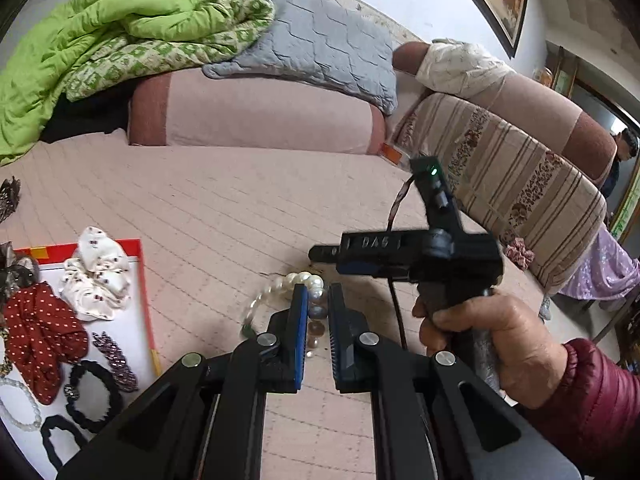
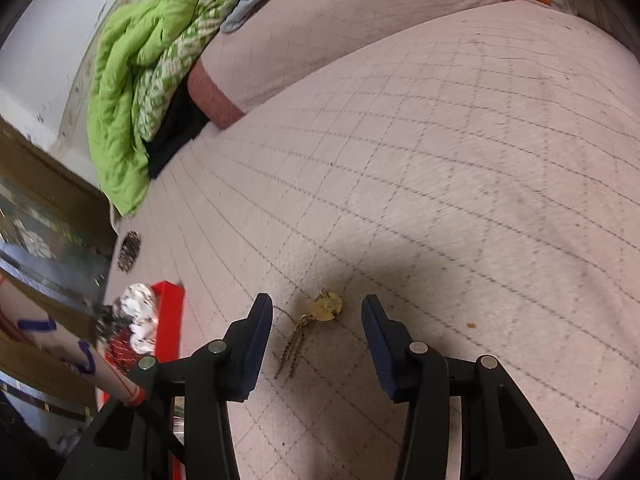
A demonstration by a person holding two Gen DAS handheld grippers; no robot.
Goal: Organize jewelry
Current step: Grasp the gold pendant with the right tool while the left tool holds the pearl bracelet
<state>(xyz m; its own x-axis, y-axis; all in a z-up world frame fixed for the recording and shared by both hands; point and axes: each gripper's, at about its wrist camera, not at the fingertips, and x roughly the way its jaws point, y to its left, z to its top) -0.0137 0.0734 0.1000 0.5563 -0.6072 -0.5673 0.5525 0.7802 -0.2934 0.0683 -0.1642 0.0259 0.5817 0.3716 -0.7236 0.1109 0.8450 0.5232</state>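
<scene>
My left gripper (image 1: 318, 294) is shut on a pearl bracelet (image 1: 308, 282) and holds it above the pink quilted bed; part of the strand swings blurred to the left. A red-rimmed white tray (image 1: 138, 280) at lower left holds a white scrunchie (image 1: 98, 274), a red dotted scrunchie (image 1: 40, 332), black hair ties (image 1: 94, 396) and a beaded clip (image 1: 116, 360). My right gripper (image 2: 316, 312) is open over a gold pendant necklace (image 2: 326, 308) lying on the bed between its fingers. The right gripper also shows in the left wrist view (image 1: 316, 254), held by a hand.
A green quilt (image 1: 80, 40), a grey pillow (image 1: 320, 40) and a pink bolster (image 1: 256, 112) lie at the back. A striped cushion (image 1: 520, 184) runs along the right. A dark patterned scrunchie (image 2: 129, 250) lies on the bed near the tray (image 2: 170, 320).
</scene>
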